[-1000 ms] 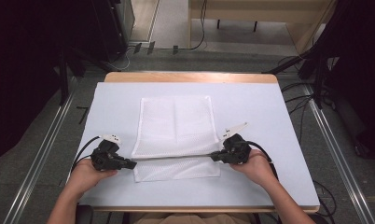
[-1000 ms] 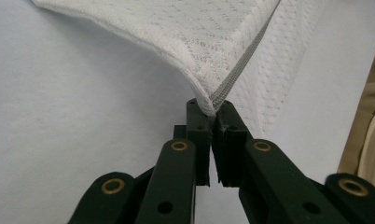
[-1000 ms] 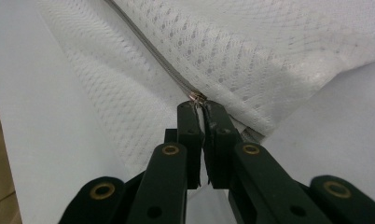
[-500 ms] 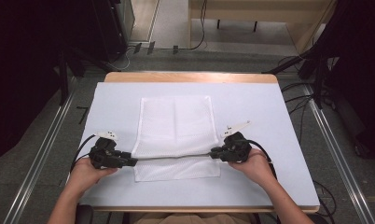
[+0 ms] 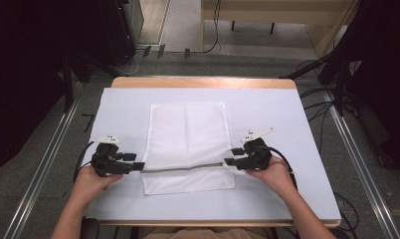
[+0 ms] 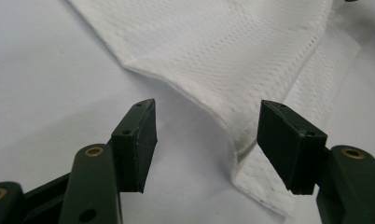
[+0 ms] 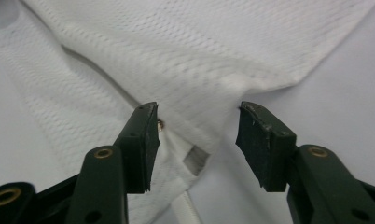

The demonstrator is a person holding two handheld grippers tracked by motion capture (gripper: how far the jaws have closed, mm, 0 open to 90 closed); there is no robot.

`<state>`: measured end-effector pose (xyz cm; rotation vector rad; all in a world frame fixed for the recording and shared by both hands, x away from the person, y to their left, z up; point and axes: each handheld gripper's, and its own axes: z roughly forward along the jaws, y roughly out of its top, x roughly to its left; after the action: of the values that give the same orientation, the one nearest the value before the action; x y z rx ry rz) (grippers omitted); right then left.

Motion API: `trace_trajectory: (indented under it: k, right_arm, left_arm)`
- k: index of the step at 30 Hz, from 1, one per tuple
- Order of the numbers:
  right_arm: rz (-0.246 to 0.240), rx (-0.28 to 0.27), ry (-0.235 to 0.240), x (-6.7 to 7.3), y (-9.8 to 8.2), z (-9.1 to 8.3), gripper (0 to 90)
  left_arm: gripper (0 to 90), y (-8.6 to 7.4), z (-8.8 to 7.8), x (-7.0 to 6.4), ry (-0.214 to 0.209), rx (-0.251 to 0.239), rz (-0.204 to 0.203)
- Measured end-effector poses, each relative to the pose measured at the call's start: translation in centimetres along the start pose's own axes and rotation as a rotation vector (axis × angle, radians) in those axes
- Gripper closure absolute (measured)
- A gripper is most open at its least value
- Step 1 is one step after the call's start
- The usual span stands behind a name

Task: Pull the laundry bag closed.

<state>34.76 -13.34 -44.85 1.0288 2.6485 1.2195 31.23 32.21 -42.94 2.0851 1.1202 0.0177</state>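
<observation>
Nearest the camera, a person's forearms come in over the near edge of a table (image 5: 287,129) covered in pale blue-white, one hand (image 5: 91,181) on the left and one hand (image 5: 272,172) on the right, each holding a black gripper. The left gripper (image 5: 133,168) lies at the left edge of a white mesh cloth (image 5: 188,134); the right gripper (image 5: 229,163) lies at its right edge, and the two point toward each other. In the left gripper view, the jaws of the left gripper (image 6: 206,135) stand wide apart, holding nothing, with a raised hemmed edge of the cloth (image 6: 232,51) between and just beyond them. In the right gripper view, the right gripper (image 7: 197,133) is likewise spread wide and empty, with a bunched fold of the cloth (image 7: 190,56) between its jaws. The cloth lies at the table's middle, folded near its near end, where a dark crease line runs across it between the two grippers. Beyond the table lies a grey floor (image 5: 188,59) with cables.
</observation>
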Motion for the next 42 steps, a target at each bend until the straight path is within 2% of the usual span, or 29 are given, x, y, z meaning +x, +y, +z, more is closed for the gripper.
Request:
trace_trajectory:
  k: [6, 11, 15, 21, 36, 42]
  right_arm:
    - [0.031, -0.052, -0.083, -1.0, -0.3, -0.7, 42.5]
    - [0.032, -0.090, -0.101, -1.6, -0.5, -1.2, 39.5]
    - [0.058, -0.105, -0.128, -2.2, -0.7, -1.6, 37.2]
    - [0.065, -0.125, -0.156, -2.8, -1.1, -2.2, 35.5]
    - [0.099, -0.138, -0.226, -4.4, -1.9, -2.9, 31.9]
    - [0.108, -0.135, -0.235, -4.7, -2.0, -2.9, 31.4]
  left_arm:
    - [36.7, 0.0, -0.4, 0.4, 0.044, -0.036, -0.008]
    - [36.0, 0.1, -0.6, 0.7, 0.074, -0.049, -0.017]
    - [35.8, 0.1, -0.7, 0.9, 0.089, -0.053, -0.026]
    - [35.4, 0.1, -0.7, 1.1, 0.110, -0.058, -0.025]
    - [33.7, -0.1, -0.8, 1.8, 0.152, -0.062, -0.056]
    - [33.3, -0.3, -0.8, 2.1, 0.169, -0.054, -0.075]
